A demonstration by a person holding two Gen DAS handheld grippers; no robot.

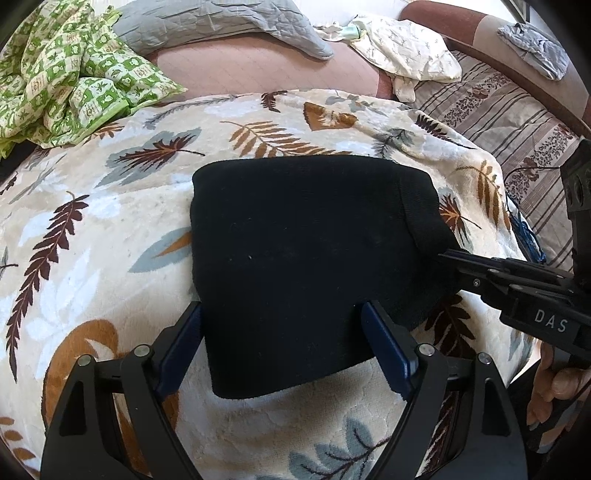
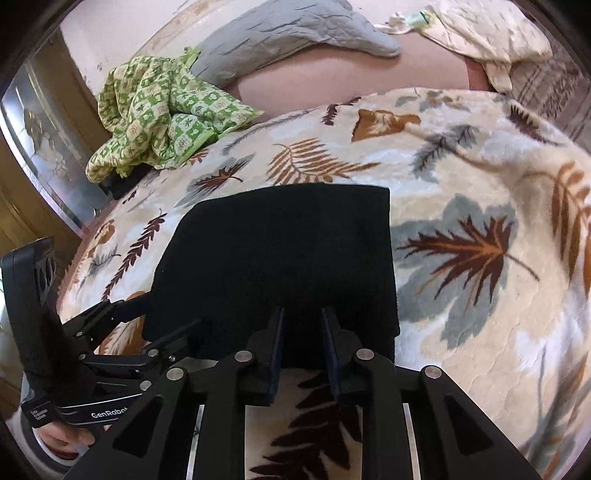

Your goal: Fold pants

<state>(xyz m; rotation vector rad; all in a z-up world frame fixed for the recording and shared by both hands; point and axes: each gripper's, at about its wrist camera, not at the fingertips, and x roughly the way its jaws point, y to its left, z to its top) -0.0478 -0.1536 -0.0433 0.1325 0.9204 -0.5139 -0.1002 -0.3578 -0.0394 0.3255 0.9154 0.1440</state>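
Note:
The black pants [image 1: 306,258] lie folded into a compact rectangle on a cream blanket with a leaf print [image 1: 92,229]. My left gripper [image 1: 284,317] is open, its blue-padded fingers [image 1: 384,343] spread wide over the near edge of the pants. My right gripper [image 1: 443,256] reaches in from the right and touches the pants' right edge. In the right wrist view the pants [image 2: 280,251] lie straight ahead, and my right gripper [image 2: 301,317] has its fingers a narrow gap apart at the near edge, with black cloth between them. The left gripper [image 2: 170,317] shows at the lower left.
A green checked cloth [image 1: 62,77] lies bunched at the back left. A grey quilted pillow [image 1: 221,22] and a cream cloth [image 1: 406,48] lie at the back on a pink sheet. A striped patterned cover [image 1: 517,118] lies to the right.

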